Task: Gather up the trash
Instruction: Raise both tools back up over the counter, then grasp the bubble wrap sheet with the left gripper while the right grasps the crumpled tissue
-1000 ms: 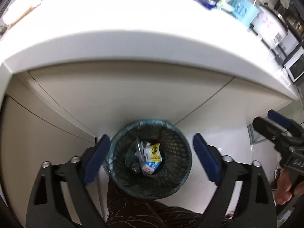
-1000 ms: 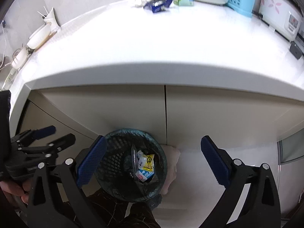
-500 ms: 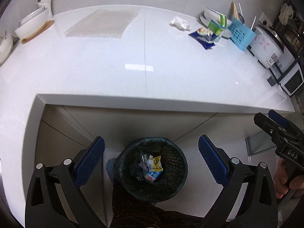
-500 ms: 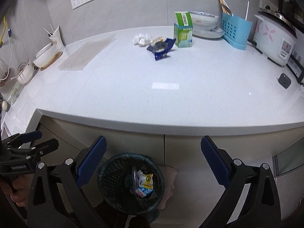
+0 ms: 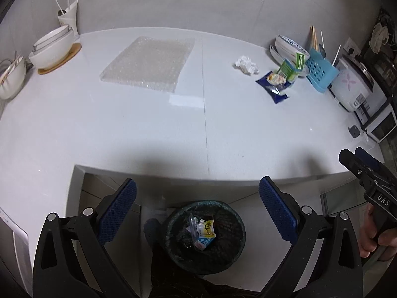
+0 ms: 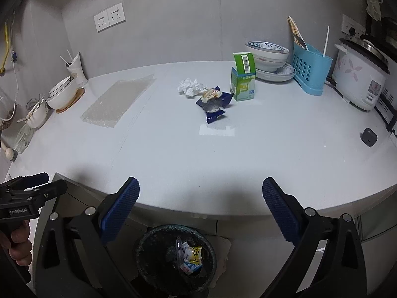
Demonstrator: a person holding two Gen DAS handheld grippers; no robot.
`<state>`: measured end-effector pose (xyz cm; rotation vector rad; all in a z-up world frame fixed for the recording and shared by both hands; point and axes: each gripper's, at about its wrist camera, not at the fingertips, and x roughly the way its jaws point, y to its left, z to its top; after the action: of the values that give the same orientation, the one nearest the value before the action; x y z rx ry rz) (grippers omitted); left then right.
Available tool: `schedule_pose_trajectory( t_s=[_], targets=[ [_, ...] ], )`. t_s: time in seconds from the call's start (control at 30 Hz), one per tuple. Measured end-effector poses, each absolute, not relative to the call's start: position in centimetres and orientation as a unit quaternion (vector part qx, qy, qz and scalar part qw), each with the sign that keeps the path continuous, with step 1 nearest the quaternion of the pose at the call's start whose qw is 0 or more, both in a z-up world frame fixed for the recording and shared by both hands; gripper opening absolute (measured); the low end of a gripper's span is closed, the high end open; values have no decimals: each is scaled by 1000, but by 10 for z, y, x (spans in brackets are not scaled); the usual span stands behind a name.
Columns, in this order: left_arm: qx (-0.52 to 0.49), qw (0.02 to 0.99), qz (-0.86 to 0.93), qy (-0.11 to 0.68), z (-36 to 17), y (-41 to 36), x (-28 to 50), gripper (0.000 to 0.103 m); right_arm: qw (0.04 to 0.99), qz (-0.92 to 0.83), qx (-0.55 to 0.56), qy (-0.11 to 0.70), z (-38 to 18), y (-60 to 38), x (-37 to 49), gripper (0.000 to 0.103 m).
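Note:
A crumpled white tissue (image 6: 189, 87), a blue snack wrapper (image 6: 214, 104) and a green-and-white carton (image 6: 243, 80) lie on the white counter (image 6: 198, 149); they also show far right in the left wrist view: tissue (image 5: 245, 65), wrapper (image 5: 273, 87), carton (image 5: 290, 68). A black mesh bin (image 5: 206, 236) with wrappers inside stands on the floor below the counter edge, also in the right wrist view (image 6: 176, 255). My left gripper (image 5: 197, 208) and right gripper (image 6: 199, 208) are both open and empty, above the bin, near the counter's front edge.
A bubble-wrap sheet (image 5: 148, 63) lies at the back left. White bowls on a wooden coaster (image 5: 53, 49) stand at the far left. Stacked bowls (image 6: 268, 55), a blue utensil holder (image 6: 310, 70) and a rice cooker (image 6: 359, 74) stand at the back right.
Both grippers have risen from down by the bin to above counter height. The countertop and its trash have come into full view. Both stay open.

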<state>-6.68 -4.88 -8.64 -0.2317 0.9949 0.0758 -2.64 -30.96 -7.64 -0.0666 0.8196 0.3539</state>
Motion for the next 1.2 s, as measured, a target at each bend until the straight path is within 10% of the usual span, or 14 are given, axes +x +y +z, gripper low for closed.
schedule_pose_trajectory(
  t_s=[1.2],
  targets=[
    [-124,867,56,479,-61,84,75,96,901,148,-38,406,-42,-205,128,95]
  ],
)
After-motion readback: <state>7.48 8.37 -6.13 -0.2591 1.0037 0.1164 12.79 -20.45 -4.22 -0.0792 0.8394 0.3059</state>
